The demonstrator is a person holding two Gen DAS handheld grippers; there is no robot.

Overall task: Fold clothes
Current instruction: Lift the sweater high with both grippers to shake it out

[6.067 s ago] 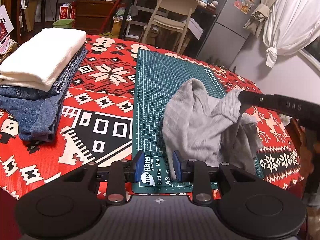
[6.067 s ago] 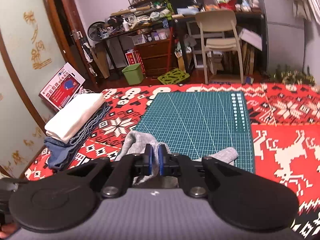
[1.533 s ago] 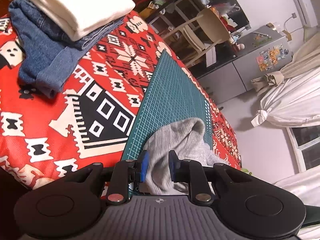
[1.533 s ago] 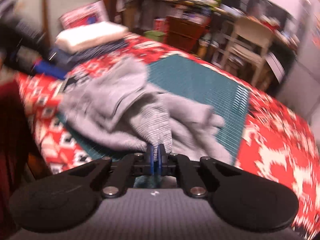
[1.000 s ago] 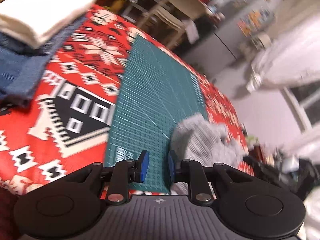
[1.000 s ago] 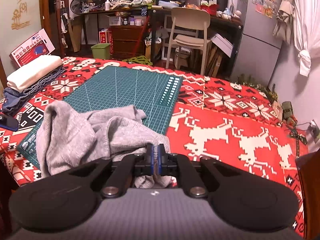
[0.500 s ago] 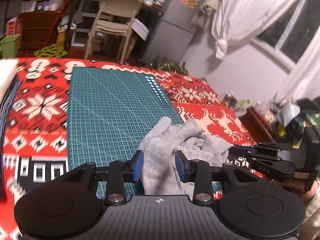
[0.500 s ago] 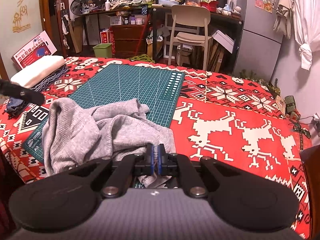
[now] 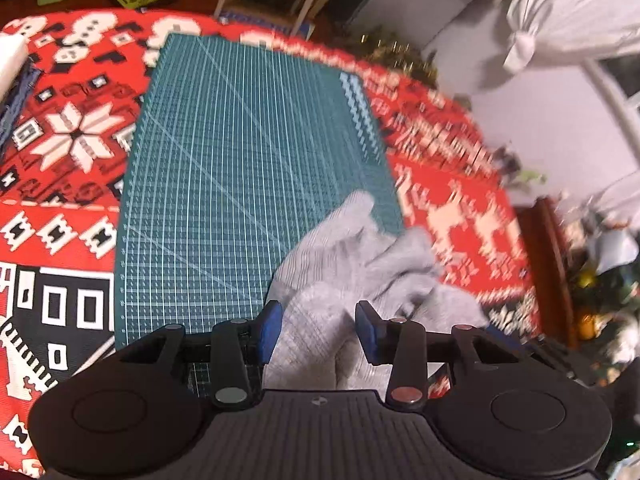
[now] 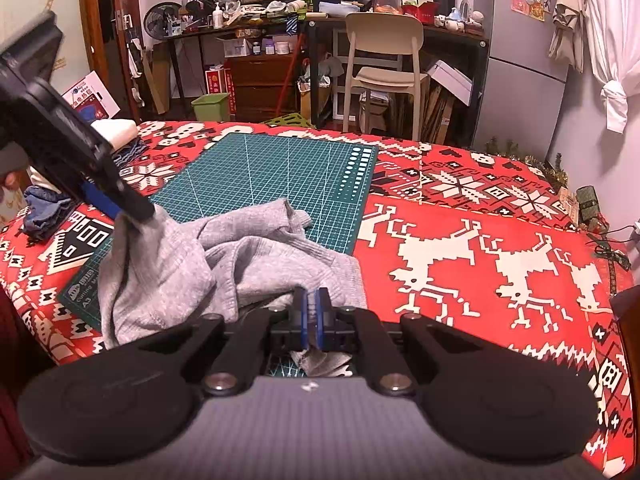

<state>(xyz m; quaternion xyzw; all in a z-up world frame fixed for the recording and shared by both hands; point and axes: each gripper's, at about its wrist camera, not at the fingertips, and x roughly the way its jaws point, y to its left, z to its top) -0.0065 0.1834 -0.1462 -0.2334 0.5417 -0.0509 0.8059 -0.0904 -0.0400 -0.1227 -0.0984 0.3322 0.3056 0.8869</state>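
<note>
Left wrist view: the left gripper (image 9: 318,326) is now spread wider than half a second ago, and ribbed grey cloth is seen between its blue pads (image 9: 269,326) rather than ahead of them. The right gripper (image 10: 311,314) is kept clenched on a hem of the grey garment (image 10: 224,264), as before. The soft, crumpled knit is heaped just ahead of both tongs, across the near corner of the gridded green cutting mat (image 10: 272,172). Beyond it, the patterned red blanket (image 10: 480,248) is spread flat. Farther left, a folded pile (image 10: 120,132) is partly hidden by the left tool. A pale chair (image 10: 384,64) is seen farthest off.
</note>
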